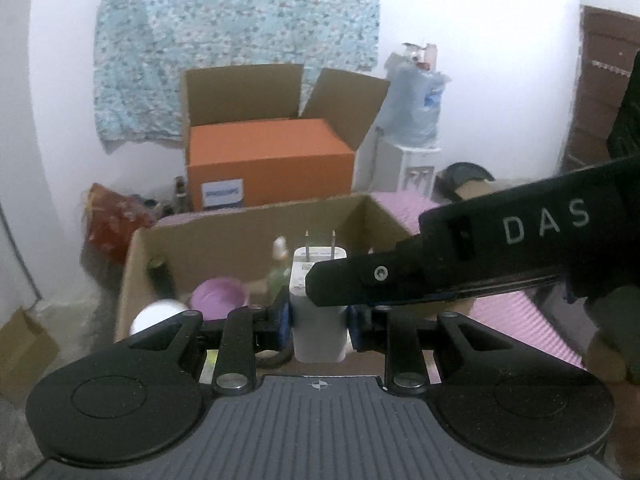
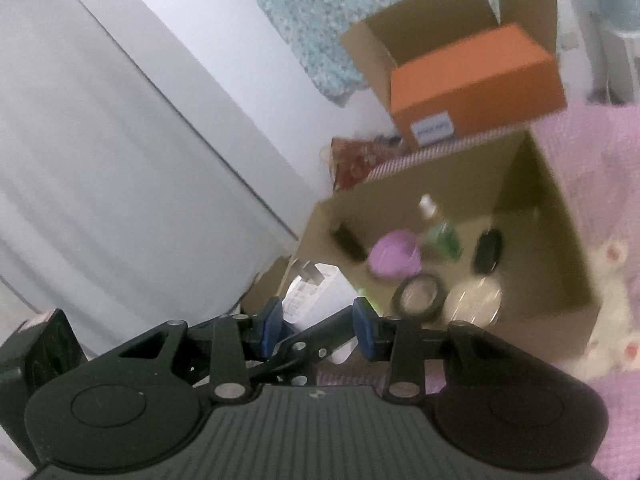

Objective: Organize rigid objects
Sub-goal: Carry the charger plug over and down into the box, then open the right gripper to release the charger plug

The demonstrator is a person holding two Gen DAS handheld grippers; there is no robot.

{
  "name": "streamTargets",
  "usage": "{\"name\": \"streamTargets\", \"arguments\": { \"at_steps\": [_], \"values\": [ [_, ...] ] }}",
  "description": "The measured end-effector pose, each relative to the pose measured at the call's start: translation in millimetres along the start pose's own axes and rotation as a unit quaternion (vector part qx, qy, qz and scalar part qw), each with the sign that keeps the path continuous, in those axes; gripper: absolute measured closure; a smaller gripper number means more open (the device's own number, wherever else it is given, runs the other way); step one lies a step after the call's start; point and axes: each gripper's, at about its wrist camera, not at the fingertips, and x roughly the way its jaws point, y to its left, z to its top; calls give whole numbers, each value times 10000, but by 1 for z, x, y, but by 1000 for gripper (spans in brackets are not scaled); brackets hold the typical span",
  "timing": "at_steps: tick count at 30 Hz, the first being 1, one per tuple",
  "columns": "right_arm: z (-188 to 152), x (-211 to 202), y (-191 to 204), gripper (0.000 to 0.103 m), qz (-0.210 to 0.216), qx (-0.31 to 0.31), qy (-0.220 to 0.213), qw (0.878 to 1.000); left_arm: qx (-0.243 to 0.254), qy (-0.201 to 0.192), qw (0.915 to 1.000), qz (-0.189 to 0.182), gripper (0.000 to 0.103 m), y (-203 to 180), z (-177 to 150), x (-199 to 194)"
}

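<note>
My left gripper [image 1: 319,324] is shut on a white plug charger [image 1: 318,312], prongs pointing up, held near the front edge of an open cardboard box [image 1: 240,228]. The charger also shows in the right wrist view [image 2: 316,300]. My right gripper [image 2: 316,330] is open and empty; its arm crosses in front of the charger in the left wrist view. In the box [image 2: 560,216] lie a purple bowl [image 2: 394,258], a green bottle [image 2: 442,236], a tape roll [image 2: 418,296], a black remote [image 2: 488,252] and a dark tube [image 2: 348,242].
An orange Philips box [image 1: 268,160] sits inside a bigger carton behind. A pink mat [image 1: 520,320] lies to the right, with a white plush [image 2: 612,292] on it. A red bag [image 1: 112,216] and a white wall are at the left.
</note>
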Motion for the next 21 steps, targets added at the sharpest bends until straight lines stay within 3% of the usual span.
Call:
{"name": "streamTargets", "arguments": {
  "at_steps": [6, 11, 21],
  "values": [
    [42, 11, -36, 62, -313, 16, 68, 9995, -326, 427, 9979, -374, 77, -1, 28, 59],
    [65, 38, -72, 62, -545, 93, 314, 9980, -422, 808, 9951, -379, 77, -6, 32, 107],
    [76, 68, -109, 63, -1012, -169, 593, 9930, -375, 1215, 9912, -355, 77, -20, 28, 149]
  ]
}}
